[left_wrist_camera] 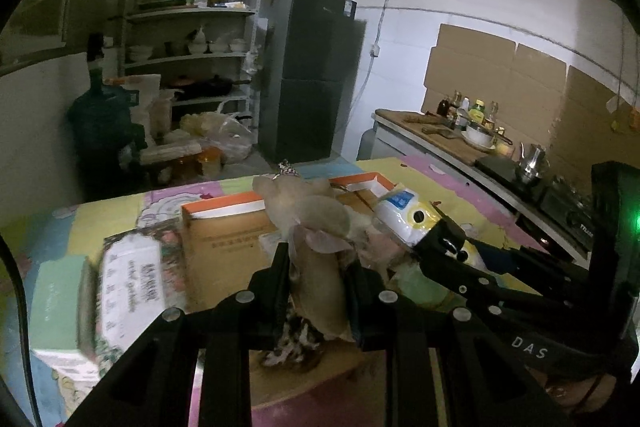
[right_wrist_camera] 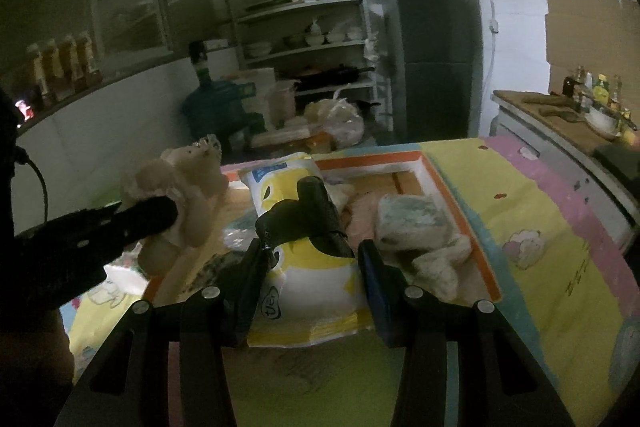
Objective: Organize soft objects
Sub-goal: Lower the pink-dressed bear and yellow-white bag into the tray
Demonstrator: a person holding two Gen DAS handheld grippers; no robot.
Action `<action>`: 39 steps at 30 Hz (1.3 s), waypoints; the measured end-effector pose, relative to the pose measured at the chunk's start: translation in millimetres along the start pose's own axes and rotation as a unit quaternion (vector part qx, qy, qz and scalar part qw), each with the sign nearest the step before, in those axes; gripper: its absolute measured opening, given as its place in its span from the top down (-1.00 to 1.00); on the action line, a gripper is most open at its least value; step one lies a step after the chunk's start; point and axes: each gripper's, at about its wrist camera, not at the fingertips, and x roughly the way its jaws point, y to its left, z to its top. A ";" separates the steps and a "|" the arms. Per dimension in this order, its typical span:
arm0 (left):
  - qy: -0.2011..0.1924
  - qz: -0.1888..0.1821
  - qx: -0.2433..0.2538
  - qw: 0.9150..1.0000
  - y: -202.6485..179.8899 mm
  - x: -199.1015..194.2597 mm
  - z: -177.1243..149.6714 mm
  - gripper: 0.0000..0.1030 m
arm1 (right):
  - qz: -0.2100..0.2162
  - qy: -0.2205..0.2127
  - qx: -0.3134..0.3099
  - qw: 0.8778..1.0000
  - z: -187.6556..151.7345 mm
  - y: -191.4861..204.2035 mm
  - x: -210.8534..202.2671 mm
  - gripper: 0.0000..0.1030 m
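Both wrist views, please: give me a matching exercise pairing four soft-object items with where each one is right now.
Things:
1. beige plush toy
2. yellow and white tissue pack
3. grey-white fluffy toy
4. orange-rimmed cardboard box

Places:
A. lying inside the box, at its right side
B. sitting open on the colourful table cover
C. clamped in the left tool
D. clamped in the right tool

Pairs: 1-C, 2-D, 3-A, 4-B
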 end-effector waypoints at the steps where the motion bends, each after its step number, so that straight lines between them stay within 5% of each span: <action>1: 0.002 0.000 0.000 1.000 -1.2 4.0 1.7 0.51 | -0.001 0.000 0.001 1.000 1.5 -3.1 2.3 0.06; 39: 0.071 0.011 -0.026 0.997 4.5 96.4 0.7 0.44 | 0.007 0.038 0.010 0.999 11.9 -30.3 67.1 0.03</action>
